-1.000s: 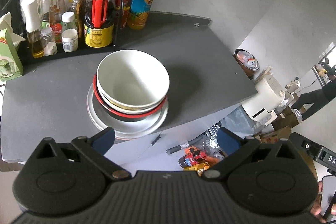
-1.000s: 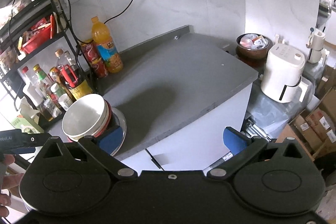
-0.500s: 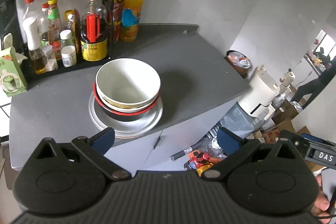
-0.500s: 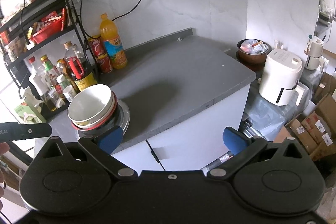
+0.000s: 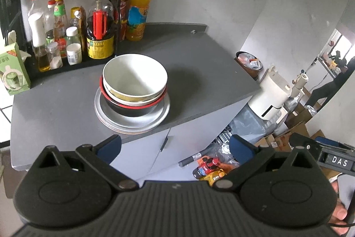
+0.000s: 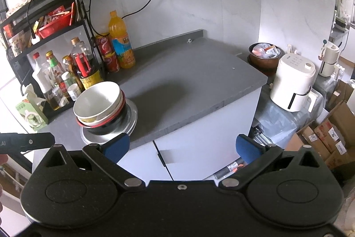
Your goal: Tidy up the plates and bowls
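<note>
Left tool (image 5: 175, 147) gapes wide, holding nothing, off the counter's front edge. Right tool (image 6: 181, 146) likewise spread wide and empty (the other tool's tip shows at its left edge). Just beyond, near the front edge of the grey counter (image 5: 55, 108), sits the stack: white bowl (image 5: 135, 77) nested in a second bowl, inside a black bowl with red rim (image 5: 133, 109), all on silver plates (image 5: 133, 123). Behind it, a rack of bottles (image 5: 66, 37) and an orange juice bottle (image 5: 138, 10) by the wall.
</note>
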Demonstrator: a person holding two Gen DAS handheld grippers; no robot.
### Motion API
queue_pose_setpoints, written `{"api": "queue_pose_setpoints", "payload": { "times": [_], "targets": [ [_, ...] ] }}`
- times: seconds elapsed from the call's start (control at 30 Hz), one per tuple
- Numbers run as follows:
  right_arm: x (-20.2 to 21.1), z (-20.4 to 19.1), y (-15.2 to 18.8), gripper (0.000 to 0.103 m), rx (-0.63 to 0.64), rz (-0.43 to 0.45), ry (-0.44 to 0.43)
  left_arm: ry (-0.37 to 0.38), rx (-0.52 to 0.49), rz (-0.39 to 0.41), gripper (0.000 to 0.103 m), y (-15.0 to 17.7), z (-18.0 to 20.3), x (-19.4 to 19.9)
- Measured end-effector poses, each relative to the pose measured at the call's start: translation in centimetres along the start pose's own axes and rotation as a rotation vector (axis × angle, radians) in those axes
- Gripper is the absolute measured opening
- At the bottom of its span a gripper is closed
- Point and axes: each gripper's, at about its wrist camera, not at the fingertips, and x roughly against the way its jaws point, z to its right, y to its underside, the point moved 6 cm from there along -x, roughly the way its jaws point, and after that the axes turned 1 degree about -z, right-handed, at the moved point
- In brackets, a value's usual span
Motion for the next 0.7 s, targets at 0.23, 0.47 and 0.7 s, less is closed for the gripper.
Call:
{"api": "queue_pose_setpoints", "payload": {
  "times": [0.23,0.47,0.7],
  "targets": [
    [0.5,-0.2,0.7,0.103,0.012,0.004,0.008,0.011,-0.020,0.005,0.102,1.0,0.6,0.3],
    [0.9,-0.9,1.4,0.103,0.029,-0.001,-0.005,0.008,-0.015,0.014,0.102,1.6,0.5,0.7],
    [1.1,-1.6,1.7,0.103,0.047,0.000,-0.013,-0.007,-0.008,0.005,0.102,2.0,0.0,0.8]
  ]
}}
